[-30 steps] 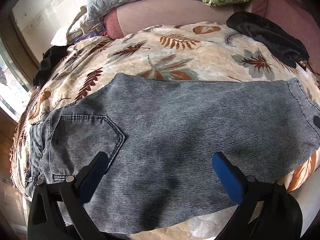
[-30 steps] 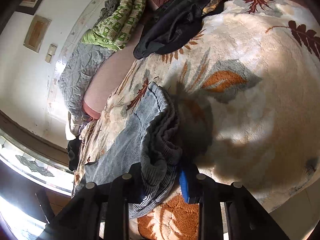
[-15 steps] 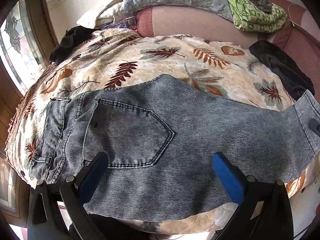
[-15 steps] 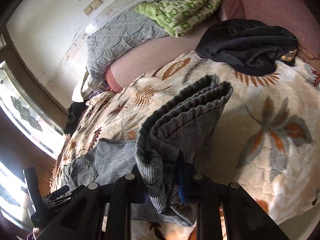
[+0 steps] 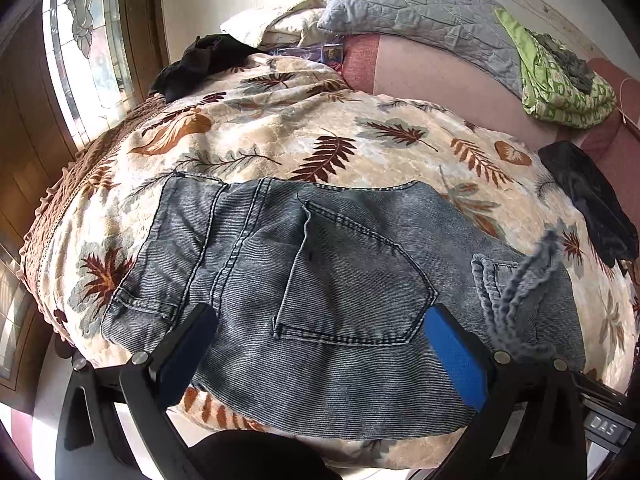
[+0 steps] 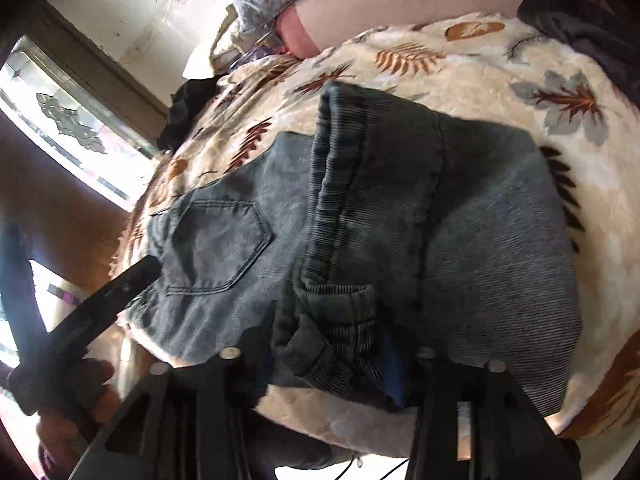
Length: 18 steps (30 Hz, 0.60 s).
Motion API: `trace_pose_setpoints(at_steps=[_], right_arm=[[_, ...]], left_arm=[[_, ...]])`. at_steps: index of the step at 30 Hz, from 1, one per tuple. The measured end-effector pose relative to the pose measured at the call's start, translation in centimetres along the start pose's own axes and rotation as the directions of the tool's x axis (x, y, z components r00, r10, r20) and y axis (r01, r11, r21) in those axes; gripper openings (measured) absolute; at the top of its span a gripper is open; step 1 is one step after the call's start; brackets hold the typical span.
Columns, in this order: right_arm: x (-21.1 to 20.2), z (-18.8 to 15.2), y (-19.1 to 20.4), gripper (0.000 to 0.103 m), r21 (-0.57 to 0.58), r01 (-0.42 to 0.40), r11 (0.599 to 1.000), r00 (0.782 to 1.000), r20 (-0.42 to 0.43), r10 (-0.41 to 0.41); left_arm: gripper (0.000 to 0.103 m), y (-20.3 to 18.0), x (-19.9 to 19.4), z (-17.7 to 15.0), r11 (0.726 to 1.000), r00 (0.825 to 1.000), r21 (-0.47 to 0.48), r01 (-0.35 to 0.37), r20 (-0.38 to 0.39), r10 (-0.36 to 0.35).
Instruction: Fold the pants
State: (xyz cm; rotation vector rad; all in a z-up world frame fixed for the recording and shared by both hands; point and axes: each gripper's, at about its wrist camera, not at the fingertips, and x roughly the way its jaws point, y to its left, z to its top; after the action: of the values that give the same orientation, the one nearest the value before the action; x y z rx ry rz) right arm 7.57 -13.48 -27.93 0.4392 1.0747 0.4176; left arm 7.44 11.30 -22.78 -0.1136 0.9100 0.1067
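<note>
Pants (image 5: 320, 280) of grey-blue ribbed denim lie on the bed, on a cream blanket (image 5: 280, 128) printed with brown and grey leaves. In the left wrist view we see the waistband toward the window side and a back pocket (image 5: 352, 280) facing up in the middle of the spread cloth. The near edge of the pants runs along the near edge of the bed, with a strip of blanket showing below it. Beyond the far edge of the pants there is a broad open stretch of blanket.

Our left claw (image 5: 320, 356) hovers over the seat of the pants with its jaws spread wide and nothing between them. Our right claw (image 6: 328, 360) is closed on a bunched cuff end (image 6: 332, 320) of the legs, lifted over the lower part of the pants; in the left wrist view that raised cuff is blurred.

Along the far side sit a grey quilted pillow (image 5: 420, 4), a green patterned bundle (image 5: 560, 84) and a dark garment (image 5: 592, 200) at the right edge of the blanket; another dark heap (image 5: 200, 64) lies near the window (image 5: 88, 40). The right claw's own frame hides the cloth nearest it, so we cannot tell how much cuff is pinched.
</note>
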Motion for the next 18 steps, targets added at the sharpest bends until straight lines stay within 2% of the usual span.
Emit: trace_pose_setpoints(at_steps=[1,2,4,6,10,11,13,15,18], right_arm=[[-0.4,-0.3,-0.2,0.069,0.010,-0.070,0.997,0.998,-0.004,0.070],[-1.0,-0.5,-0.3,0.069,0.008,-0.109,0.994,0.994,0.003,0.109],[-2.6,-0.7,-0.7,0.069,-0.021,-0.111,0.994,0.992,0.049,0.112],[-4.2,-0.5,-1.7,0.069,-0.031,-0.080,0.996,0.991,0.109,0.083],[-5.7,1.3,-4.5,0.068,0.035,0.010,0.999,0.983,0.182,-0.016],[-5.6,2.1,-4.9,0.066,0.041,0.012,0.999,0.982,0.189,-0.020],[-4.9,3.4,-5.5,0.048,0.036,0.038,0.999,0.980,0.193,-0.044],[-3.5,5.1,-6.0,0.045,0.041,0.084,0.996,0.980,0.180,-0.090],[-1.9,6.9,-7.4,0.045,0.063,0.110,0.992,0.978,0.169,-0.119]], left_arm=[[0.103,0.0,0.0,0.0,1.000,1.000,-0.001,0.005,-0.003,-0.005],[0.103,0.0,0.1,-0.1,1.000,1.000,0.000,0.008,-0.005,-0.008],[0.103,-0.6,0.3,-0.2,1.000,1.000,0.006,0.015,-0.008,-0.015],[0.103,-1.6,0.4,-0.3,0.999,0.999,0.021,0.037,-0.015,-0.037],[0.103,-5.1,0.6,-0.7,0.993,0.998,0.108,0.055,-0.007,-0.055],[0.103,-6.0,0.7,-0.8,0.990,0.999,0.132,0.051,-0.003,-0.051],[0.103,-7.8,1.2,-0.8,0.984,0.999,0.173,0.048,-0.005,-0.047],[0.103,-9.5,1.9,-0.9,0.976,0.999,0.211,0.043,-0.005,-0.043],[0.103,-11.5,3.6,-1.2,0.961,1.000,0.275,-0.003,-0.019,0.009]])
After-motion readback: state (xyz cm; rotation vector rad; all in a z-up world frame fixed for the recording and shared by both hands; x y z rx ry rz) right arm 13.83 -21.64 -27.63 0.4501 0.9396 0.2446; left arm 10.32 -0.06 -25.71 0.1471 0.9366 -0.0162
